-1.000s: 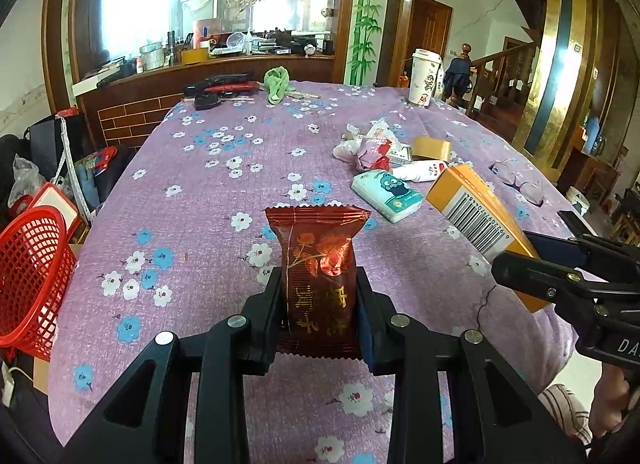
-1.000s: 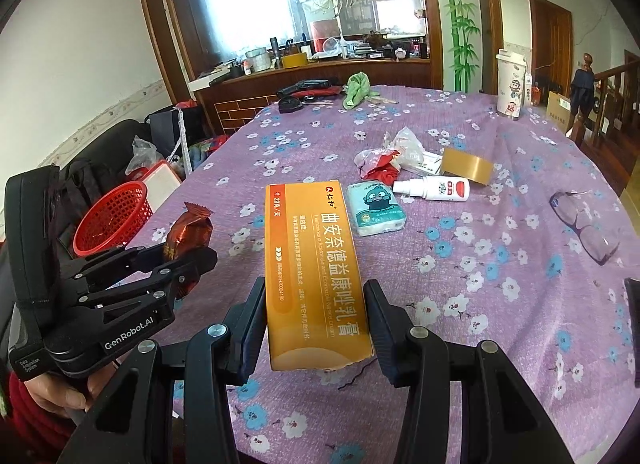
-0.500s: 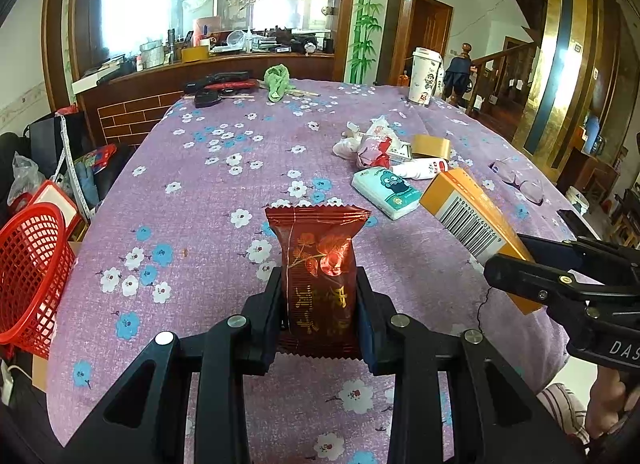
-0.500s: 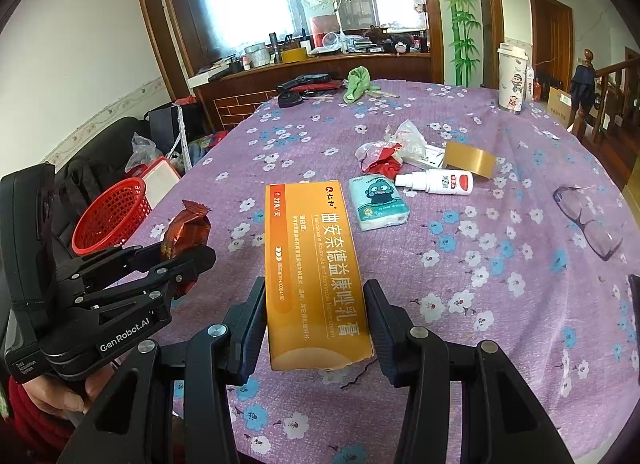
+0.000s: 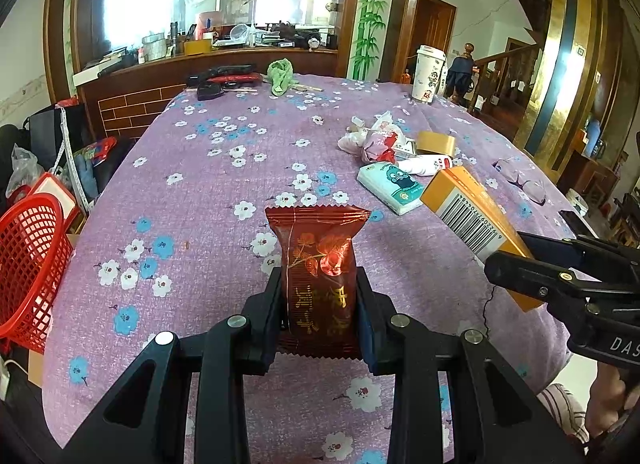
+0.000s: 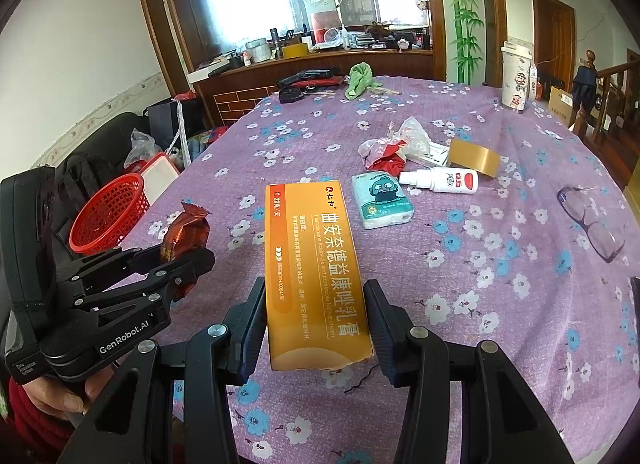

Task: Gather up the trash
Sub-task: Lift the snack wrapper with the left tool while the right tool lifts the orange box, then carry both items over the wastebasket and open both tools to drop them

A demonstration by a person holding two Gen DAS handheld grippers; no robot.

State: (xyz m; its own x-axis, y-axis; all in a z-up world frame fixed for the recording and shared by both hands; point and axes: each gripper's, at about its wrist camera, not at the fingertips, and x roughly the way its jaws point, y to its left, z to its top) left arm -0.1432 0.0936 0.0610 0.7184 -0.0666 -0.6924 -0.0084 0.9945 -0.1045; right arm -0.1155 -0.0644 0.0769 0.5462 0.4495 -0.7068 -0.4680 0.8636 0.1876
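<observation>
1. Left gripper (image 5: 320, 300), lower centre of the left wrist view: closed narrowly on a red snack packet (image 5: 320, 272), both fingers (image 5: 268, 304) pressed against its sides, packet upright above the purple floral tablecloth (image 5: 208, 184).
2. Right gripper (image 6: 316, 316), lower centre of the right wrist view: closed to the width of an orange medicine box (image 6: 316, 268), 2 pads against its long edges, box pointing up the frame.
3. Seen in the right wrist view at lower left: left gripper (image 6: 180, 264) with the packet (image 6: 184, 232) clamped.
4. Red basket (image 5: 28, 264) at the left edge, beside the table.
5. Remaining on the cloth, right of centre: tissue pack (image 6: 382, 200), white bottle (image 6: 444, 180), crumpled wrappers (image 6: 394, 146), tape roll (image 6: 474, 158), all near each other.
</observation>
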